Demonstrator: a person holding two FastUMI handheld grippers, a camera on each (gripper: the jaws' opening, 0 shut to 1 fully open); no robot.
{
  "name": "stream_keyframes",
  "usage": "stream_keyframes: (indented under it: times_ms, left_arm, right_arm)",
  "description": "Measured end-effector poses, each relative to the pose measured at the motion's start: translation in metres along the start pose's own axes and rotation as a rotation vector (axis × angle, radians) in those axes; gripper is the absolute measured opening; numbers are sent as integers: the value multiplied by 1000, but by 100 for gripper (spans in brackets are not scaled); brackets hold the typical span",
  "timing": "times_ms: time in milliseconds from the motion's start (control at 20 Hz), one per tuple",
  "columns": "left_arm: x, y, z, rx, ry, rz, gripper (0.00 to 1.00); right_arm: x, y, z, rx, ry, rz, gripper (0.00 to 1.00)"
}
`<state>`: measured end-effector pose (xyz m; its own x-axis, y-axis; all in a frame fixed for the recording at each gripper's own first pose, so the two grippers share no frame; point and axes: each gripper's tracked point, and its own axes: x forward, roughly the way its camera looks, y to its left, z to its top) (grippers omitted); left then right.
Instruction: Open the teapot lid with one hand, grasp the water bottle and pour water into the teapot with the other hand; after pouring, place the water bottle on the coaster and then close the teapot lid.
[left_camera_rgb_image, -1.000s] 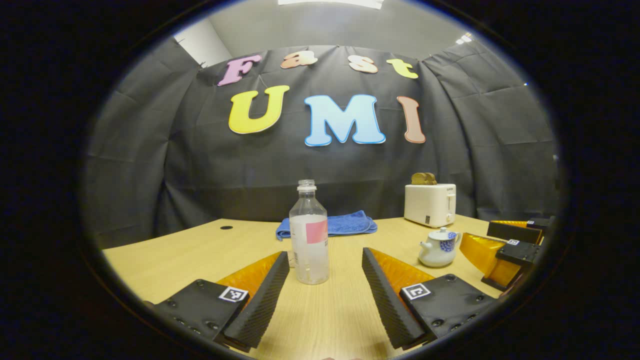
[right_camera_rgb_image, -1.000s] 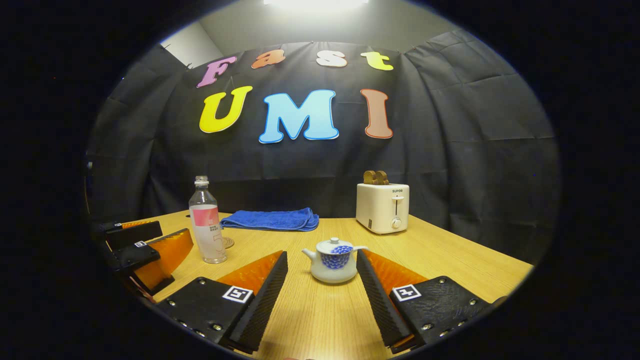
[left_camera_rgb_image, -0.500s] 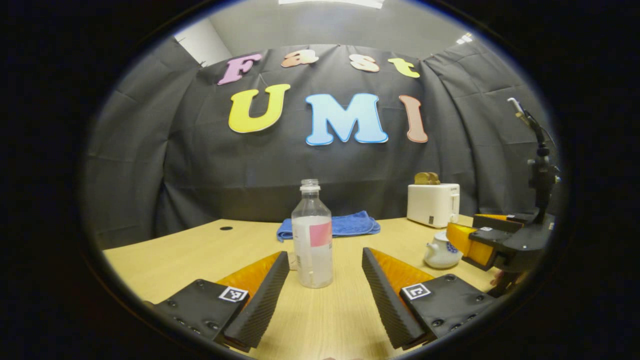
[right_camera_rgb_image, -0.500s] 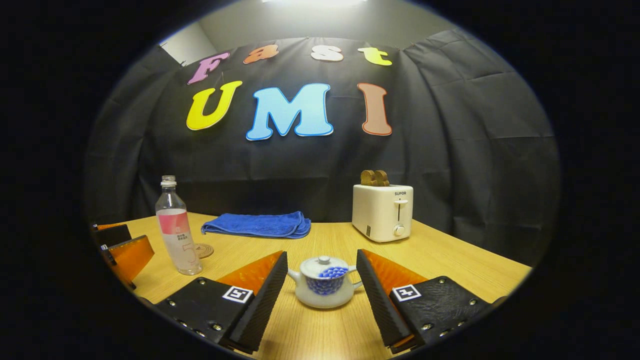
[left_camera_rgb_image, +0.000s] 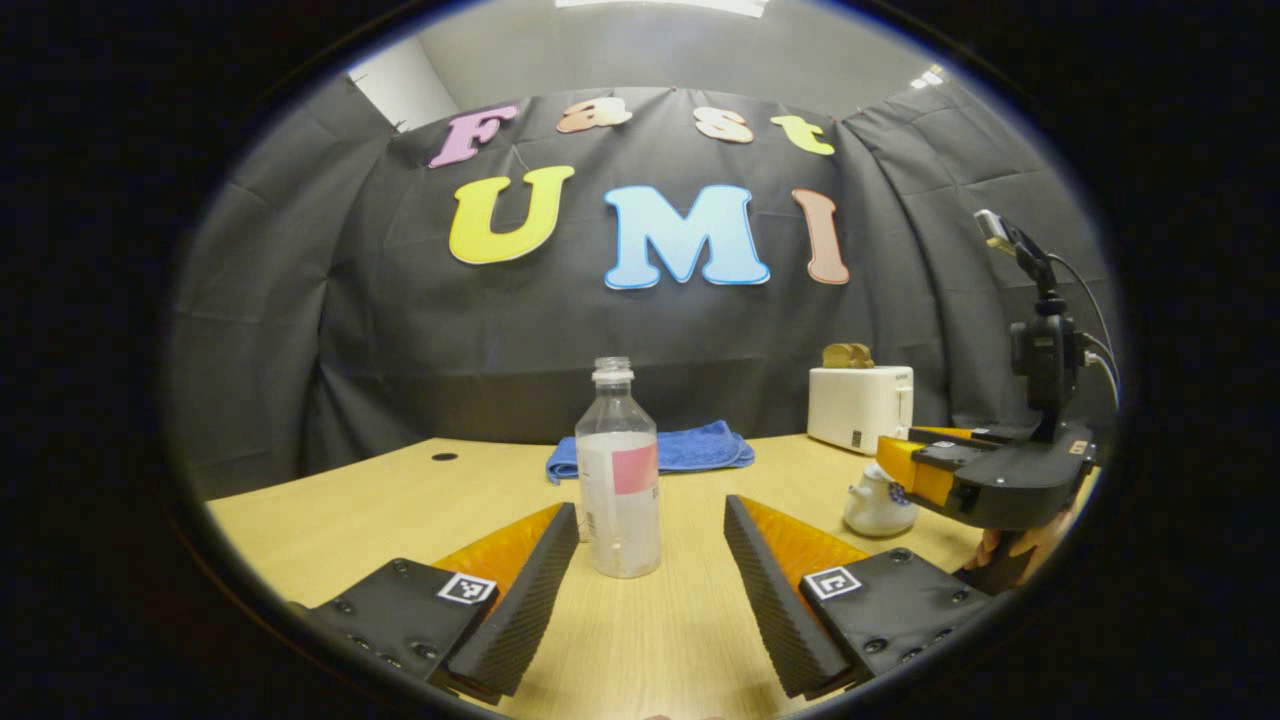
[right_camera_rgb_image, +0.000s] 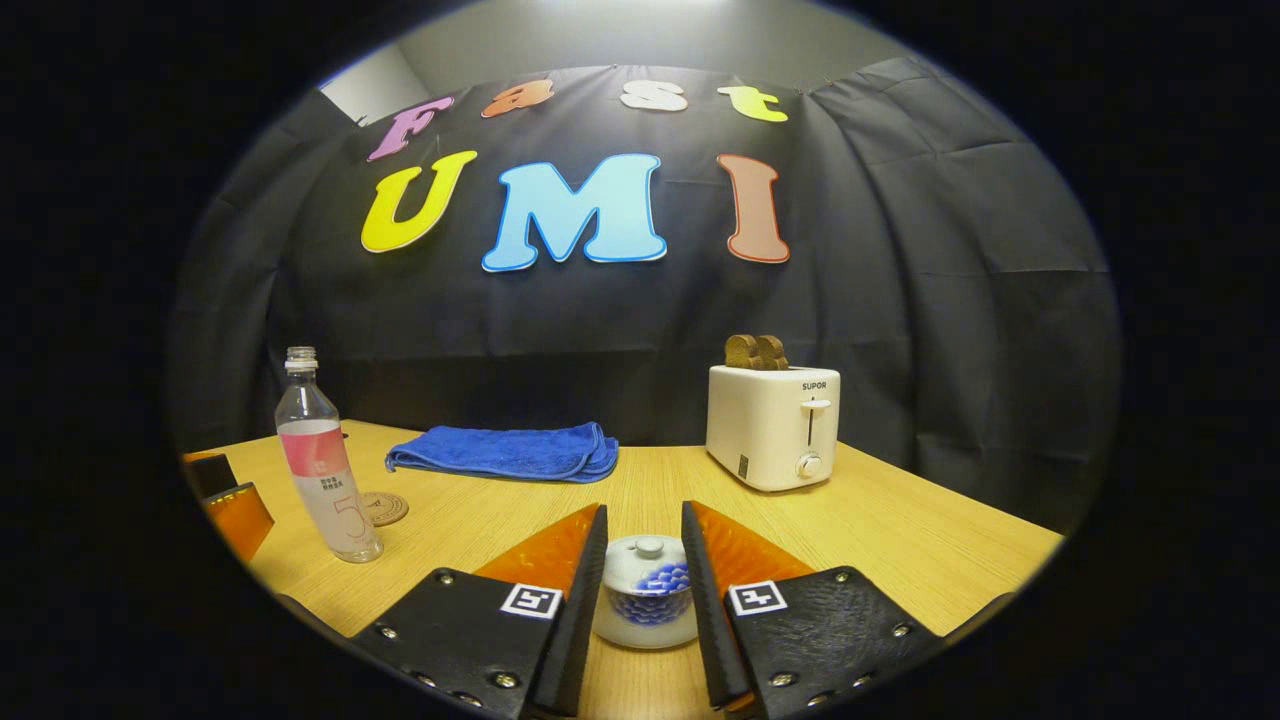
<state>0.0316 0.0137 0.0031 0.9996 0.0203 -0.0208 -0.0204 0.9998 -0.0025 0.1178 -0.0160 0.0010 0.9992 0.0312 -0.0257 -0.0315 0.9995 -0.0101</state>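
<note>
Right gripper view: right gripper (right_camera_rgb_image: 642, 600) narrow, flanking the teapot (right_camera_rgb_image: 647, 592), contact unclear; left gripper (left_camera_rgb_image: 650, 590) wide.

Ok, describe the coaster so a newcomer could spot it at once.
Start at the blue towel at the back of the wooden table. In front of its left end stands the water bottle; the coaster lies just beside it, a small flat brown disc.

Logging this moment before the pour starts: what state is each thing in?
Water bottle: upright, uncapped, partly filled.
Teapot: lid on.
Coaster: bare.
Towel: folded.
Toaster: bread up.
Left gripper: open, bottle ahead.
Right gripper: narrowed around teapot; contact unclear.
</note>
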Motion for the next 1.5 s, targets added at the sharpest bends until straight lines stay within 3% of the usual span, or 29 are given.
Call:
stream_keyframes:
  times_ms: [150, 300, 550, 600, 1200, 1500]
  left_arm:
    - [1, 0, -1, 1, 2, -3, 100]
    - [3, -4, -1, 3, 10, -22, 100]
    - [4, -3, -2, 2, 10, -21, 100]
    - [5, -3, -2, 4, 10, -24, 100]
    - [4, 0, 1, 1, -7, -10, 100]
    - [17, 1, 1, 1, -9, -10, 100]
  right_arm:
    - [5, 1, -1, -9, 22, -3, 46]
    - [5, -4, -6, -6, 51, -22, 15]
    - [15, -3, -9, -21, 56, -27, 15]
    - [13, -2, -6, -37, 61, -30, 2]
    - [6, 3, 18, -28, -23, 0, 2]
    - [-25, 10, 44, -3, -83, 43, 2]
